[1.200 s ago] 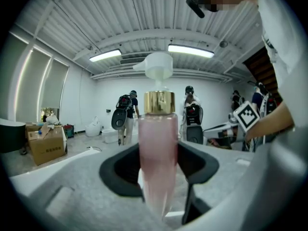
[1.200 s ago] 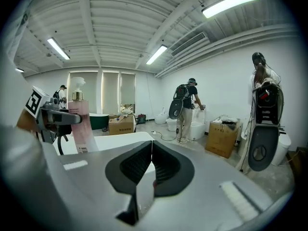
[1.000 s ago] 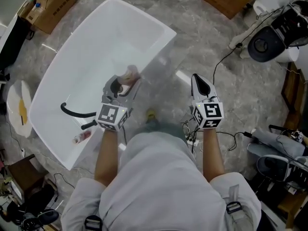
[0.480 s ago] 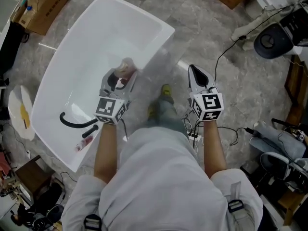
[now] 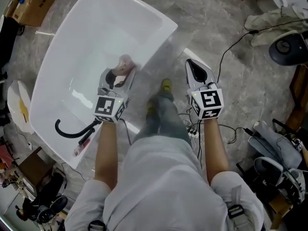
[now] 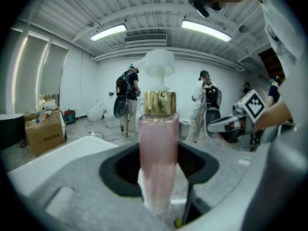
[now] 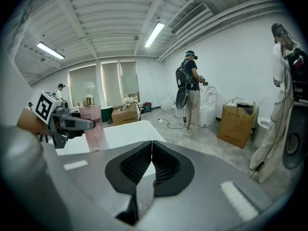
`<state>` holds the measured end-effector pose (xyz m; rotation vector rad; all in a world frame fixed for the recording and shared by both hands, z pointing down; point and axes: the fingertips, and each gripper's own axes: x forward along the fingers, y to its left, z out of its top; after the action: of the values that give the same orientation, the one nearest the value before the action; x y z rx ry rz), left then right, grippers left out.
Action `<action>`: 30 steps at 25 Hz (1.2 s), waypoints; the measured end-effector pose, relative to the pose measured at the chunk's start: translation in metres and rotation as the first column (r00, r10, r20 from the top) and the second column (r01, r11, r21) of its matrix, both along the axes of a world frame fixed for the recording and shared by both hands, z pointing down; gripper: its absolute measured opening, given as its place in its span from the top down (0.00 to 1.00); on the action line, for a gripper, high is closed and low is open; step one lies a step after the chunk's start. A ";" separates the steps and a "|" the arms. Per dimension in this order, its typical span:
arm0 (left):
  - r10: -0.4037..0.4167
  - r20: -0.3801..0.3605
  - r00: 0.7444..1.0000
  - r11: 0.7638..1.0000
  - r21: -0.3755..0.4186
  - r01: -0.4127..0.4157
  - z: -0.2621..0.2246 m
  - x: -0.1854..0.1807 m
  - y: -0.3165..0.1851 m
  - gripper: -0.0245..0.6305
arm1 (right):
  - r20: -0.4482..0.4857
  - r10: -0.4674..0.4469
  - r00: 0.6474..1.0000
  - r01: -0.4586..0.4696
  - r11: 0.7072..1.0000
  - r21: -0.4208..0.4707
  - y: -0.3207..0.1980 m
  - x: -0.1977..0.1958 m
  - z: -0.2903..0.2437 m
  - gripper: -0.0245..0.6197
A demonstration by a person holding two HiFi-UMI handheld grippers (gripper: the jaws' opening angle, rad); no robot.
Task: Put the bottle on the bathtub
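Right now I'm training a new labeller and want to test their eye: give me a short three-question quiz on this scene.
1. Which gripper holds the pink bottle? A. left gripper B. right gripper C. neither
2. True or false: the right gripper's jaws stand wide apart.
3. Fill in: the black curved tube lies inside the white ____.

Key: 1 A; 2 false, they are shut with nothing between them; 3 bathtub.
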<state>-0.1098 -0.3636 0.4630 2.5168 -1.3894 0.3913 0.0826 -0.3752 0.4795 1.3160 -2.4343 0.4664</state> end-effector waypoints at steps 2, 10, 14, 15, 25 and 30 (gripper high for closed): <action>-0.004 0.003 1.000 1.000 -0.020 0.004 0.019 0.000 -0.010 0.63 | 0.002 -0.009 1.000 0.009 1.000 -0.024 -0.008 -0.002 0.018 0.96; -0.022 0.044 0.999 0.998 -0.062 0.024 0.109 0.005 -0.042 0.63 | -0.002 -0.050 0.999 0.049 0.995 -0.086 -0.032 -0.008 0.093 0.96; -0.038 0.049 0.998 0.995 -0.091 0.042 0.147 0.009 -0.058 0.63 | 0.007 -0.054 0.999 0.054 0.991 -0.124 -0.045 -0.007 0.123 0.96; -0.037 0.054 0.998 0.994 -0.097 0.043 0.157 0.011 -0.064 0.63 | 0.010 -0.055 0.998 0.056 0.989 -0.137 -0.050 -0.006 0.132 0.96; -0.016 0.095 0.995 0.992 -0.126 0.028 0.210 0.017 -0.095 0.63 | 0.054 -0.056 0.997 0.066 0.972 -0.224 -0.066 -0.012 0.188 0.96; 0.004 0.122 0.993 0.992 -0.124 0.011 0.219 0.023 -0.098 0.63 | 0.053 -0.056 0.997 0.066 0.971 -0.229 -0.072 -0.010 0.196 0.96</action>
<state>-0.0871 -0.4617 0.6825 2.4254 -1.3660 0.6212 0.0728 -0.4476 0.6760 1.1417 -2.3645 0.7464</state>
